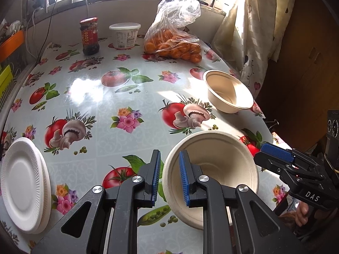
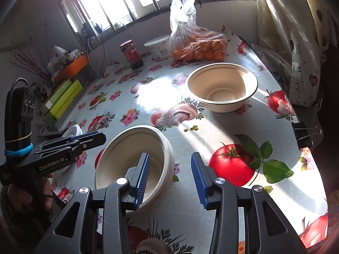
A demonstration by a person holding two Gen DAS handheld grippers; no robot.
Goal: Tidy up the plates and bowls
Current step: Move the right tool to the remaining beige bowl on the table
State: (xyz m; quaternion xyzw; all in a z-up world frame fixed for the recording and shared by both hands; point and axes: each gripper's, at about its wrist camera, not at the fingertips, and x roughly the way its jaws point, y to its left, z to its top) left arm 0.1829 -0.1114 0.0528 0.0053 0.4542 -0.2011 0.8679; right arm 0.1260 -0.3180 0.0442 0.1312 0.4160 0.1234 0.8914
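Left tool closed on the near rim of a tilted beige bowl, one finger inside, one outside. Right tool open, its left finger inside the same bowl, gripping nothing. A second bowl stands upright farther right on the table; stacked white plates lie near left.

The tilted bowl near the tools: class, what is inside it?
Inside the tilted bowl, only one blue finger of the left tool shows against bare beige walls. That finger and the near rim cover part of the bottom.
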